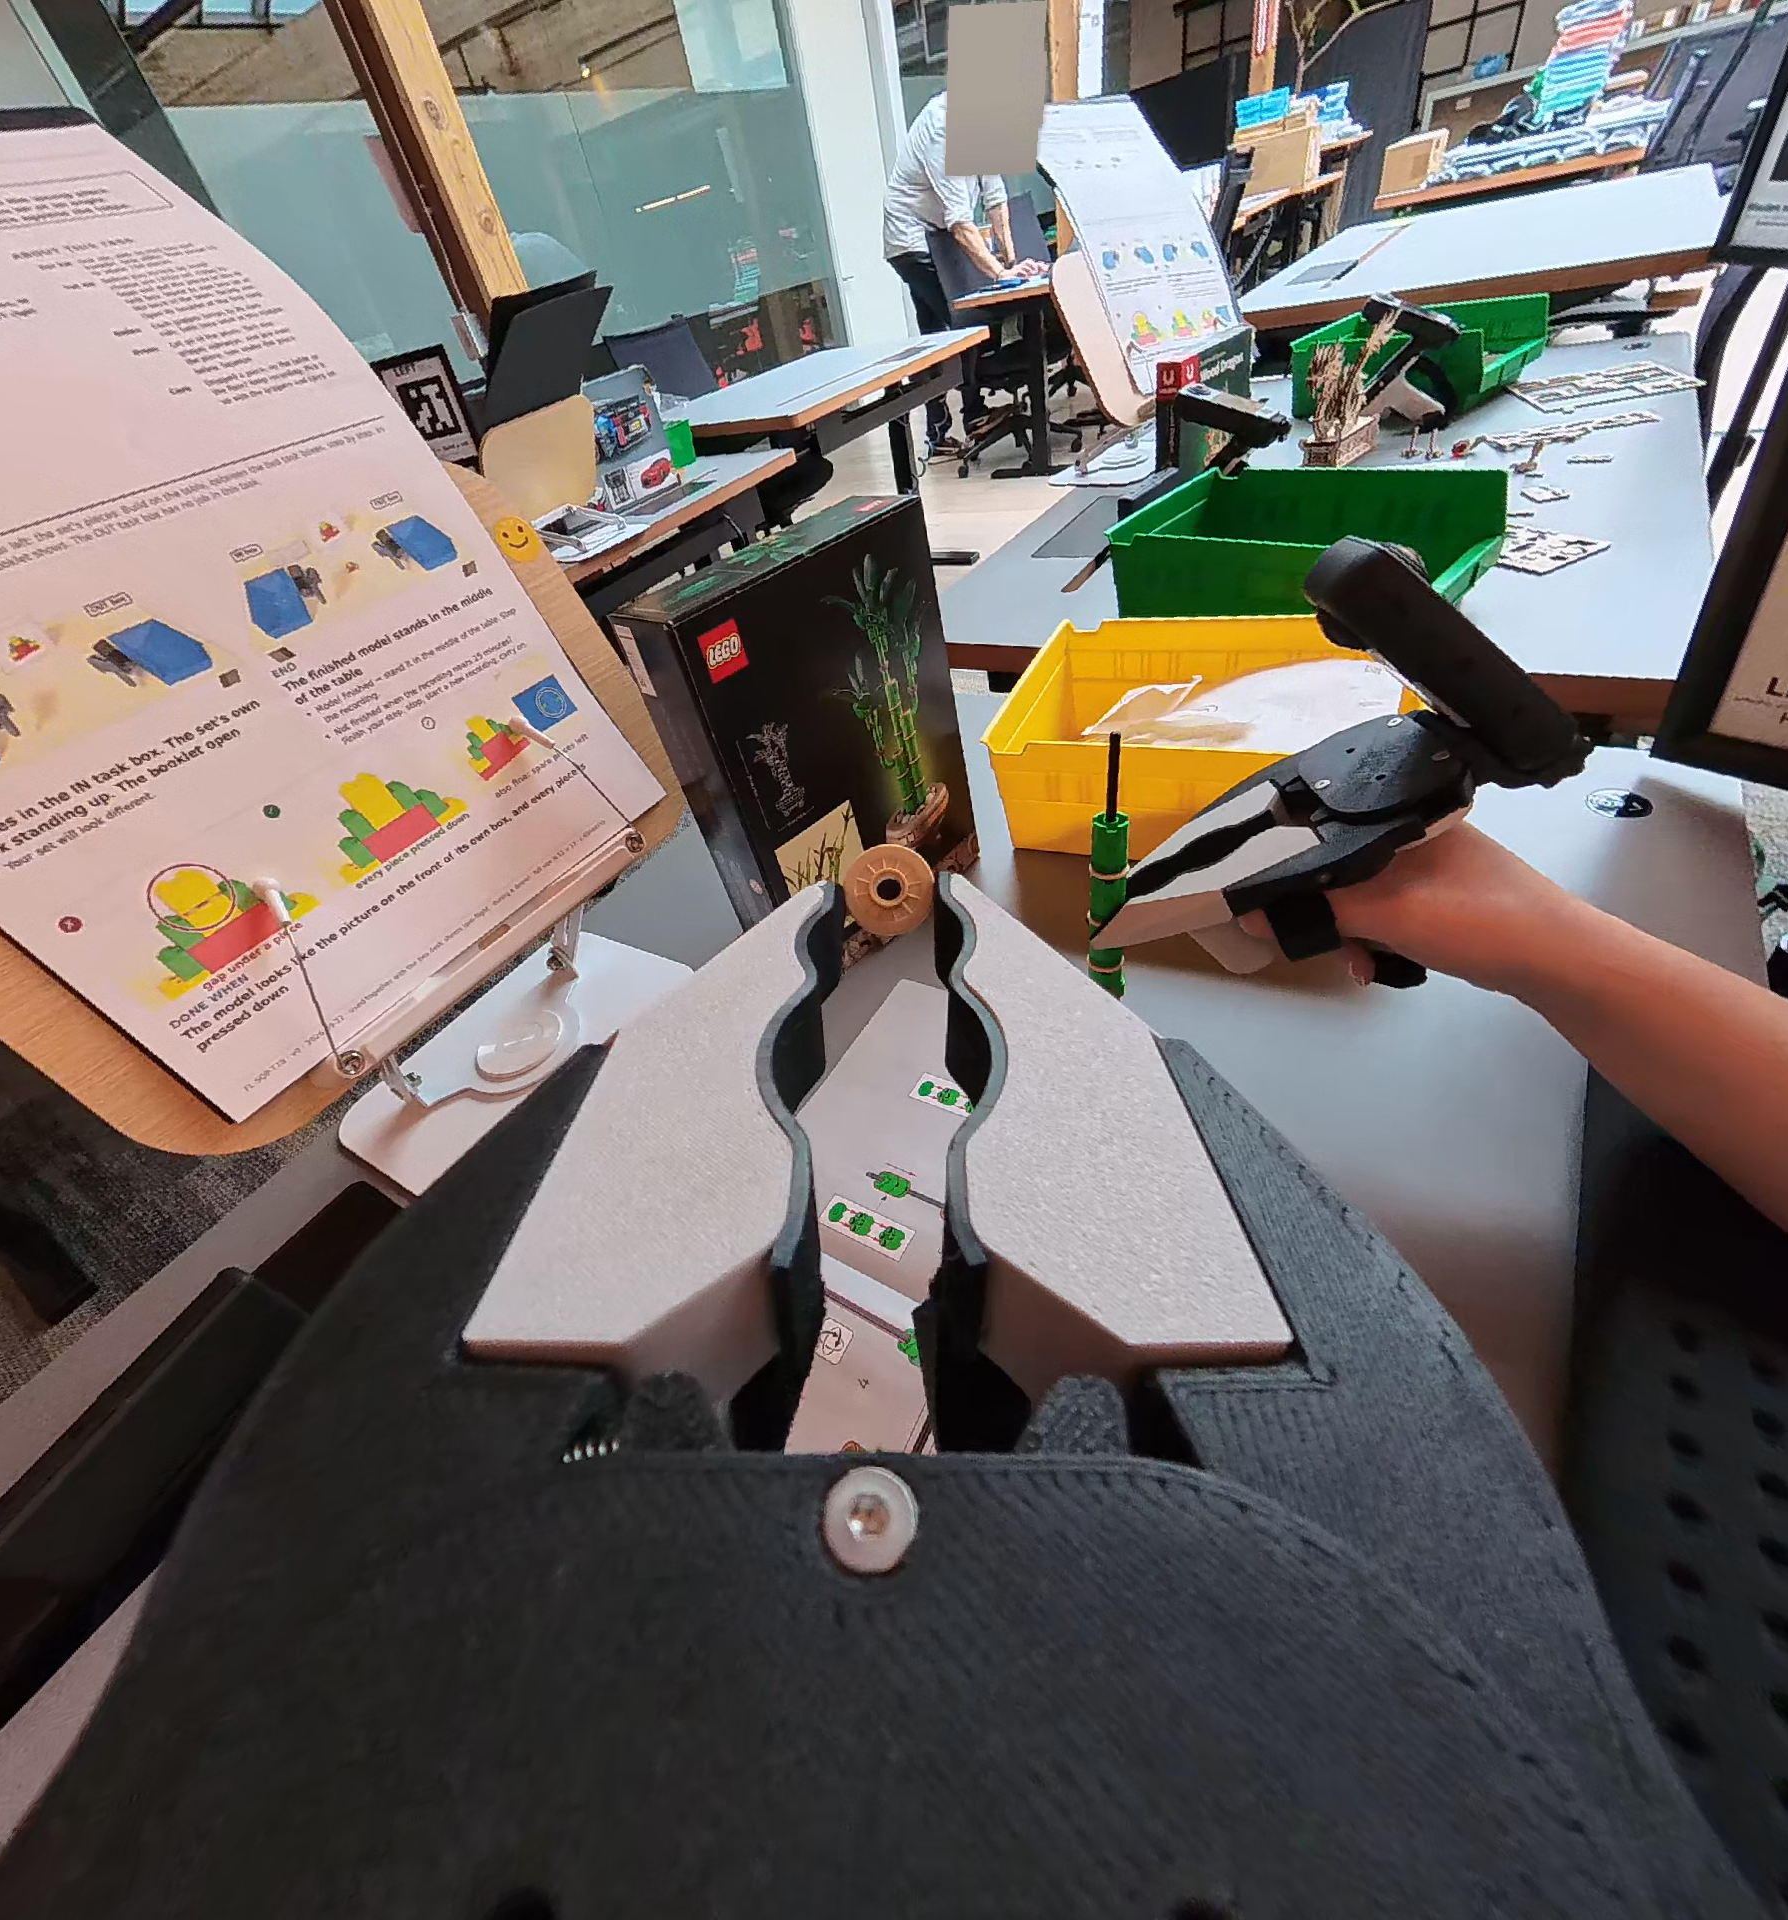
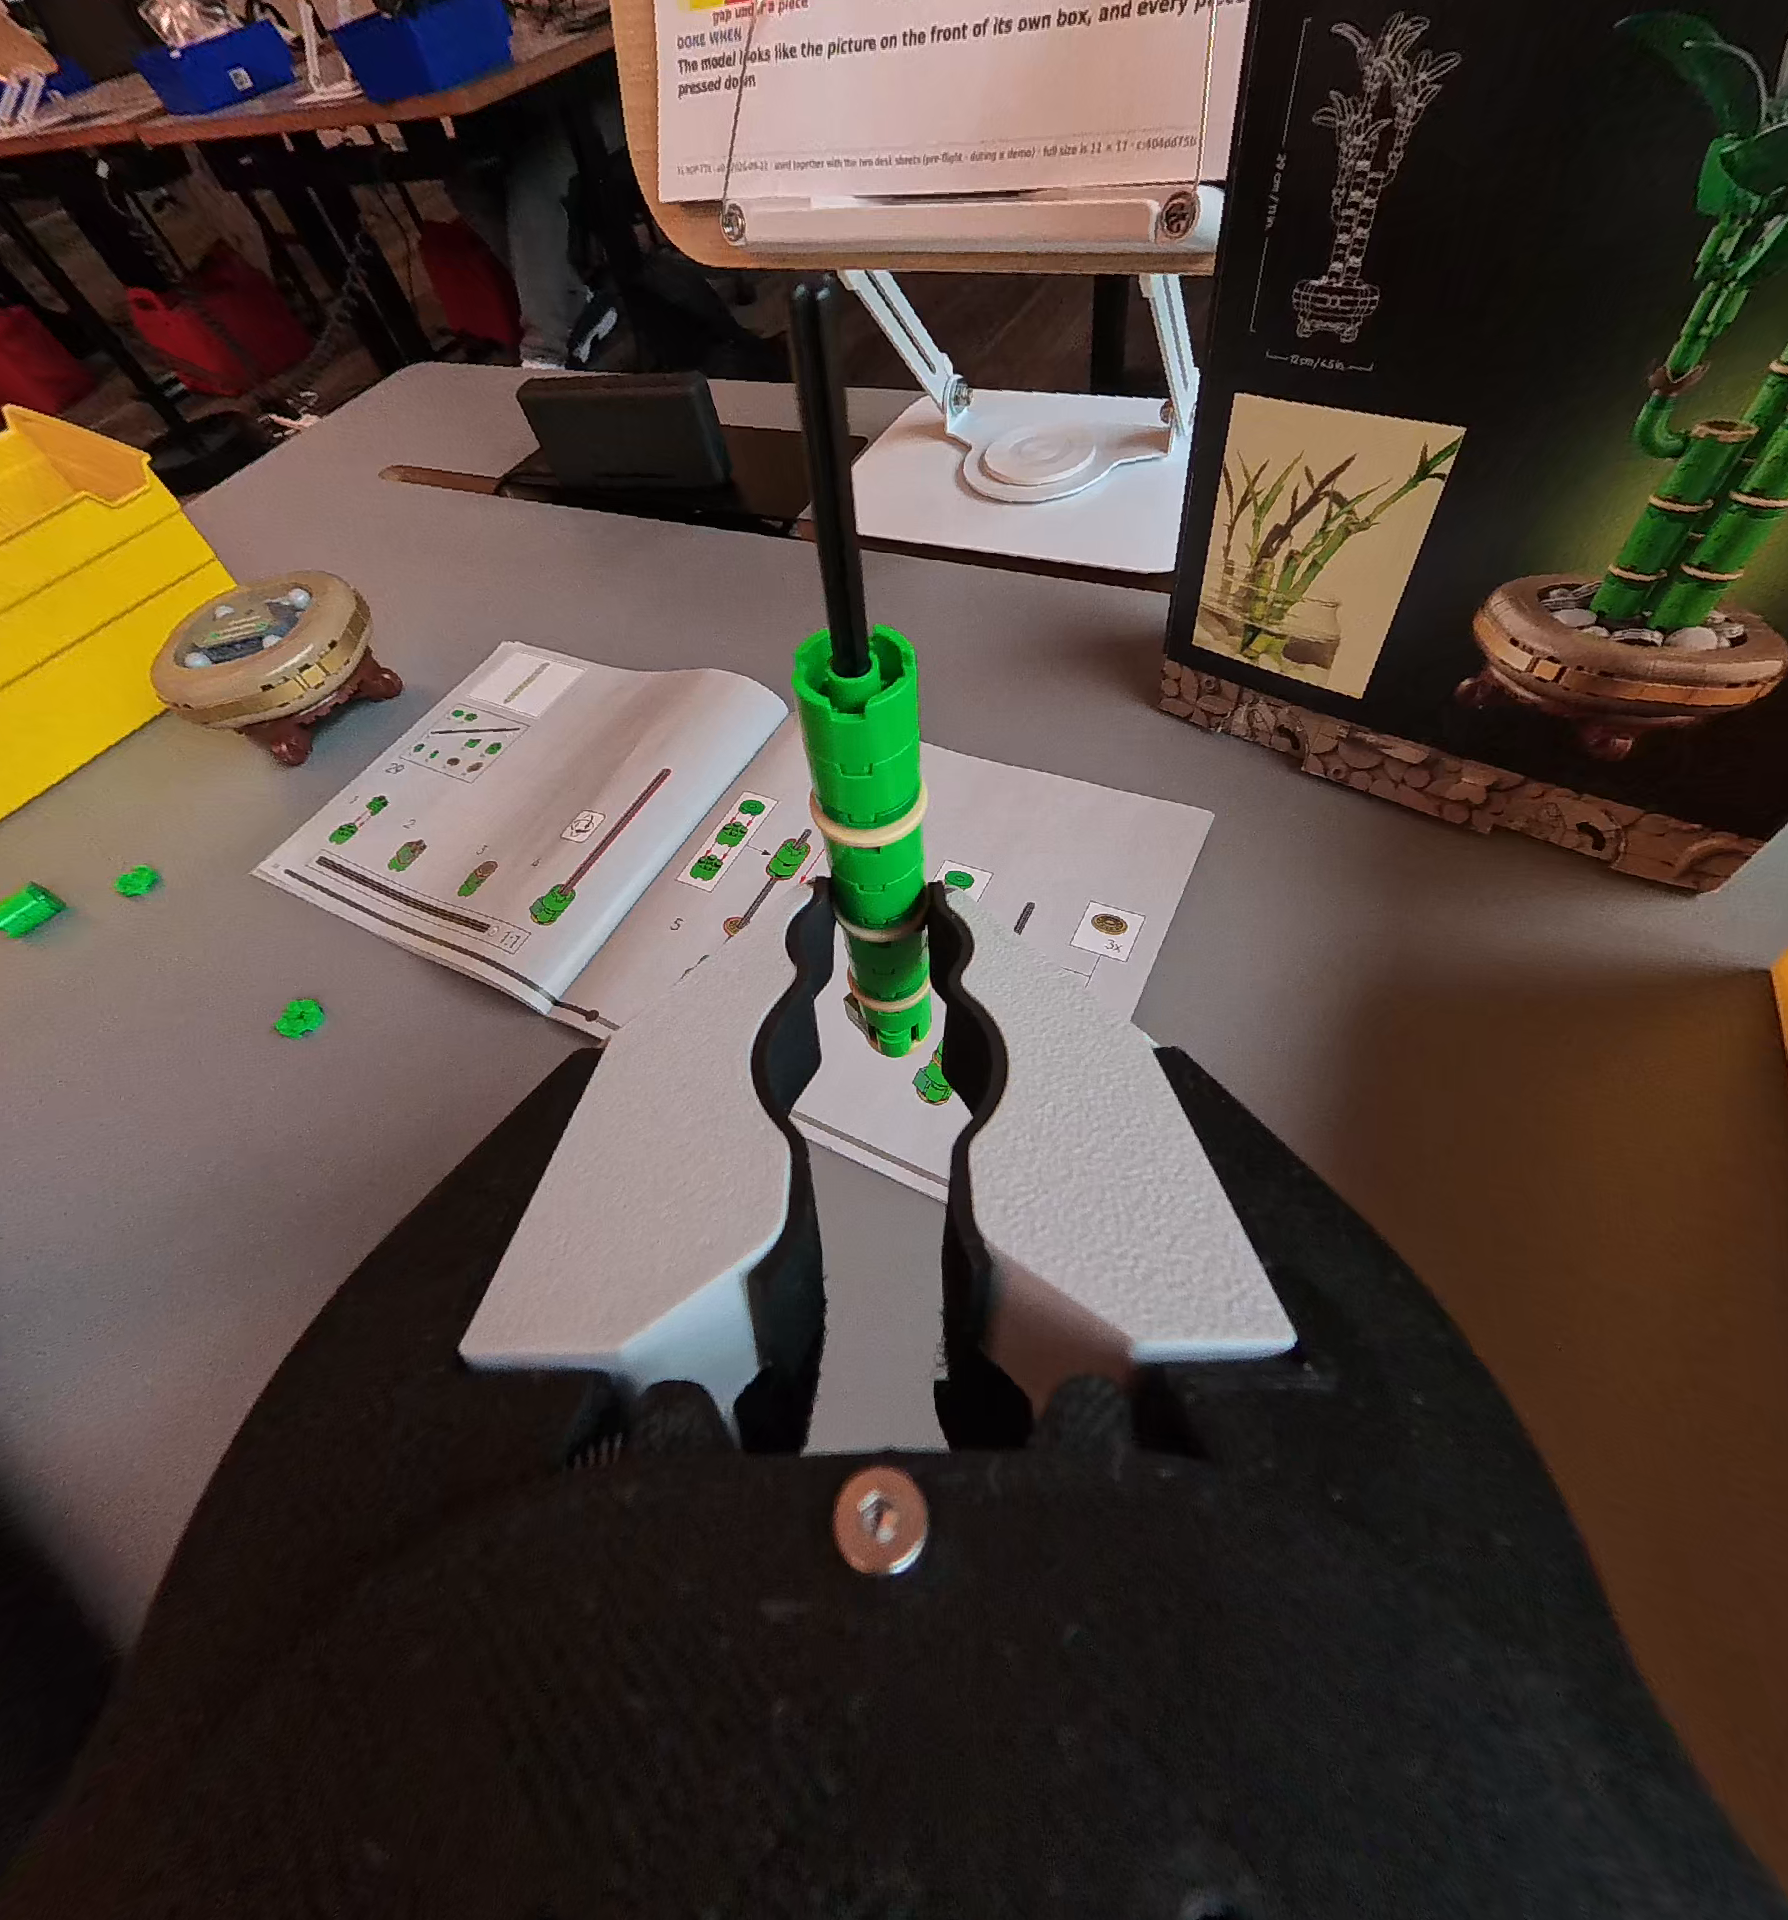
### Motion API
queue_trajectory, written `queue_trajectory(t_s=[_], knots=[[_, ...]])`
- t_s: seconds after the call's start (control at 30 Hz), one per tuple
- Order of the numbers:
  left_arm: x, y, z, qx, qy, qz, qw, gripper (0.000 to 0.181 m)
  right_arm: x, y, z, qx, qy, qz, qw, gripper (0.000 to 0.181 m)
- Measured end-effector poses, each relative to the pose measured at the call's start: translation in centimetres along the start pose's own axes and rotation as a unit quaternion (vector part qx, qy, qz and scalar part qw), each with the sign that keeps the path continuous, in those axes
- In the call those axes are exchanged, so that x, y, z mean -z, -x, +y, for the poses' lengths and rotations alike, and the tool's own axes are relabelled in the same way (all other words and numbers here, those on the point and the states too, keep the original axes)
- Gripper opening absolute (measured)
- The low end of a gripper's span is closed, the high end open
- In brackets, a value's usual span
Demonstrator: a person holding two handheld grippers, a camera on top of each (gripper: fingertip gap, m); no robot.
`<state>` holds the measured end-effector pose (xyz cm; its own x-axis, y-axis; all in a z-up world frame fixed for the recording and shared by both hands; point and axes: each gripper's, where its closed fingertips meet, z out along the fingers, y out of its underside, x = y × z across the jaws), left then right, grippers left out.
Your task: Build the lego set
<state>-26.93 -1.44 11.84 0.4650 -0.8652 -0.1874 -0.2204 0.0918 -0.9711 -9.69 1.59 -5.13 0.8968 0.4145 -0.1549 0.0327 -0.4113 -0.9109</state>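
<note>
My left gripper [image 1: 887, 894] is shut on a small tan round ring piece [image 1: 887, 890], held at the fingertips above the open instruction booklet [image 1: 874, 1143]. My right gripper [image 2: 874, 914] is shut on a green bamboo stalk [image 2: 866, 821] with tan rings, threaded on a black axle [image 2: 828, 468] that sticks up out of it. The stalk stands upright above the booklet [image 2: 557, 790]. In the left wrist view the right gripper [image 1: 1129, 914] holds the stalk [image 1: 1108, 883] to the right of my left fingertips, in front of the yellow bin.
The set's black box [image 1: 817, 686] stands upright behind the grippers, also in the right wrist view [image 2: 1555, 416]. A yellow bin [image 1: 1160, 717] and a green bin [image 1: 1305, 540] sit at the right. A tan pot base [image 2: 261, 655] and loose green pieces [image 2: 22, 909] lie left of the booklet. An instruction sheet stand [image 1: 246, 623] is at the left. The grippers' ends are close to 25 centimetres from one another.
</note>
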Motion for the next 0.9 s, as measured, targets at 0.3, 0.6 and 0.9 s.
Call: queue_trajectory(t_s=[0.3,0.6,0.9], knots=[[0.1,0.06,-0.03,0.0,-0.001,-0.001,1.0,0.016,-0.1,0.17,0.1,0.006,0.003,-0.001,1.0,0.016],[0.09,0.04,-0.06,0.0,-0.001,-0.001,1.0,0.016,-0.12,0.29,0.16,0.009,0.005,-0.003,1.0,0.016],[-0.04,0.0,0.06,0.0,0.003,-0.001,1.0,0.016,-0.15,0.45,0.22,0.013,0.007,-0.006,1.0,0.016]])
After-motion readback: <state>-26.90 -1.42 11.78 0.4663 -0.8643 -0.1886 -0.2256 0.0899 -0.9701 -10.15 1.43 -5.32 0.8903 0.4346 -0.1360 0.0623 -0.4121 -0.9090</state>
